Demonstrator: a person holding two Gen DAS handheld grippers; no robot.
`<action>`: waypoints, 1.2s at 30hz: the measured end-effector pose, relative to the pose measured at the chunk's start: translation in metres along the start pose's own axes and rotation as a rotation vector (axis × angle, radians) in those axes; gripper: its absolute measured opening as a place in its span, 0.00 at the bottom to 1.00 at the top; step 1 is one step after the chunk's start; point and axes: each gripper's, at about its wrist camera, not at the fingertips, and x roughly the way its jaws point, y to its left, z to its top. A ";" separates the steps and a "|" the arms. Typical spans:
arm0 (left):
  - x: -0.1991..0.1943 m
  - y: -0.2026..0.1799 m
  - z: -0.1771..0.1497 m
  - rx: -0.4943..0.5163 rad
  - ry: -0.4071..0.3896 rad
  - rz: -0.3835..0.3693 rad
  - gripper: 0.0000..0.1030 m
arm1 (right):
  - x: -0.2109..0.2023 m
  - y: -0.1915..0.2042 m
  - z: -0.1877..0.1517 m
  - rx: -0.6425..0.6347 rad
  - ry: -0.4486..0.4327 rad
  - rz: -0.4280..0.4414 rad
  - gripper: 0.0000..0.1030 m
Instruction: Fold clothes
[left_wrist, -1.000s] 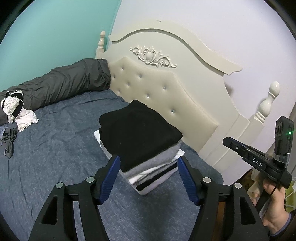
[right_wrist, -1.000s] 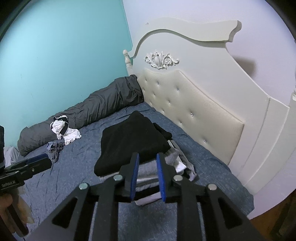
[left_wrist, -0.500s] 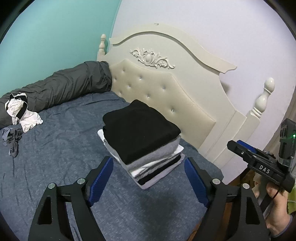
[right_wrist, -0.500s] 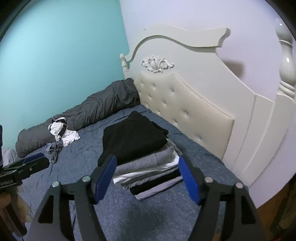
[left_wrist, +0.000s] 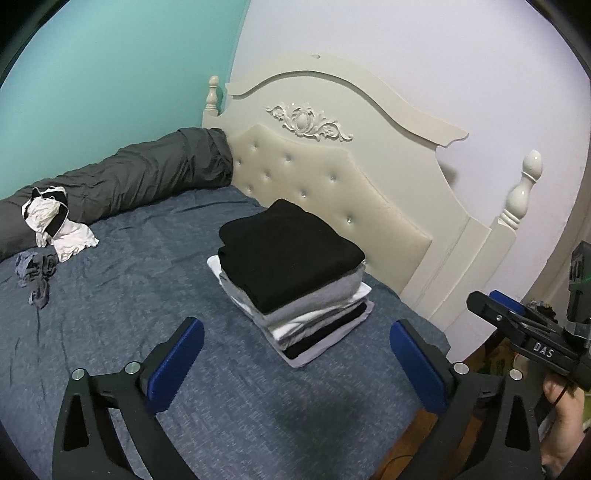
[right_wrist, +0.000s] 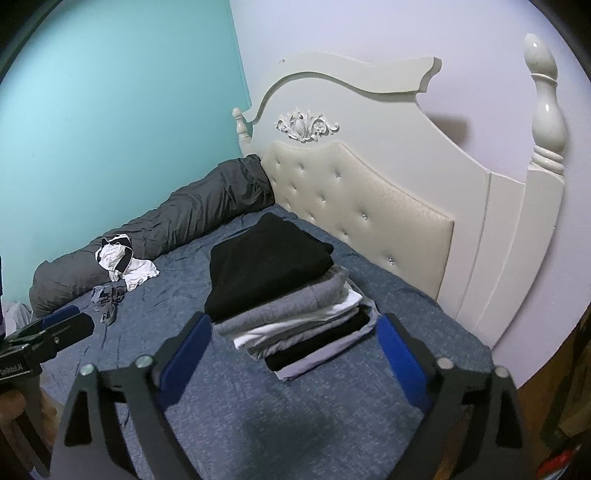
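Both tongs, the left tongs (left_wrist: 295, 369) and the right tongs (right_wrist: 295, 358), have just been opening and now stand spread wide with nothing between the blue pads. The stack of folded clothes (left_wrist: 291, 273) sits on the bed (left_wrist: 129, 332) at the headboard (left_wrist: 332, 206) end, near the bed's right edge, a soft black knit on top of grey, white and black layers with squared edges. Unfolded pieces remain: a crumpled white-and-black garment (left_wrist: 51, 221) and a small grey bundle (left_wrist: 35, 273) by the bed's far edge, against the dark rolled quilt (left_wrist: 129, 177). Next, I judge, fetch one; pinch limp cloth at its corners and lay it flat before folding.
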 end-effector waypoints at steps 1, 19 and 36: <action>-0.002 0.001 -0.001 0.000 -0.001 0.003 1.00 | -0.002 0.001 -0.001 -0.001 -0.002 0.000 0.94; -0.034 -0.007 -0.028 0.020 -0.032 0.008 1.00 | -0.036 0.009 -0.033 0.028 -0.030 -0.020 0.98; -0.061 -0.014 -0.058 0.045 -0.047 0.010 1.00 | -0.063 0.024 -0.067 0.015 -0.013 -0.009 0.98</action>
